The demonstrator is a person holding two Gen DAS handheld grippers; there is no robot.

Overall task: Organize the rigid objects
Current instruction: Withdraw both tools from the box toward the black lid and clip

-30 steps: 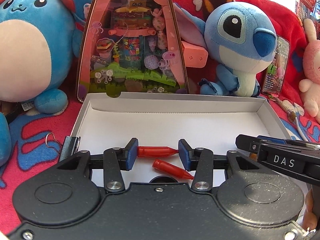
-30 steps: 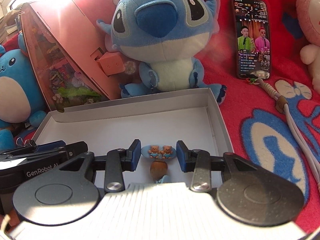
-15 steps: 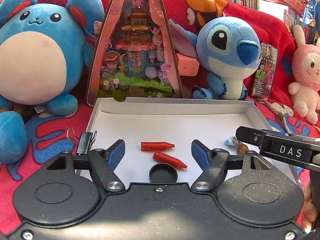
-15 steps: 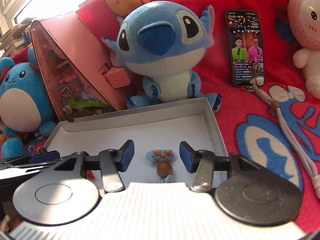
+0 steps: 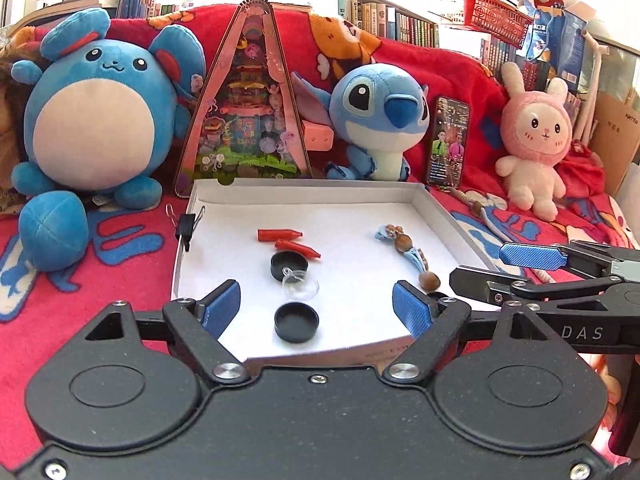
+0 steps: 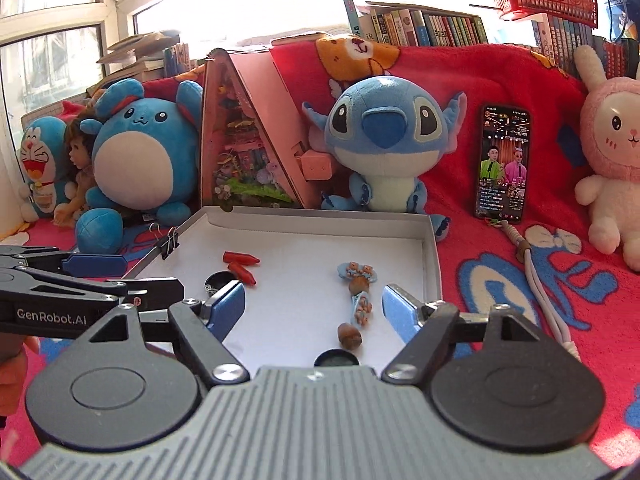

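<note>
A shallow white box (image 5: 436, 210) (image 6: 434, 264) lies on the red blanket. In it lie two red caps (image 5: 280, 235) (image 6: 240, 258), two black round lids (image 5: 296, 322), a clear dome (image 5: 299, 285) and a blue bear-and-bead charm (image 5: 404, 242) (image 6: 358, 288). My left gripper (image 5: 318, 306) is open and empty, held back above the box's near edge. My right gripper (image 6: 312, 306) is open and empty, above the near end of the charm. Each gripper shows at the side of the other's view.
A black binder clip (image 5: 186, 226) sits on the box's left wall. Behind the box stand a blue round plush (image 5: 96, 120), a pink triangular toy box (image 5: 248, 112), a Stitch plush (image 5: 376, 120), a phone (image 5: 448, 140) with a lanyard and a pink bunny plush (image 5: 536, 140).
My left gripper let go of a red cap, opened wide and pulled back. My right gripper opened off the bear charm and pulled back too. More of the box shows.
</note>
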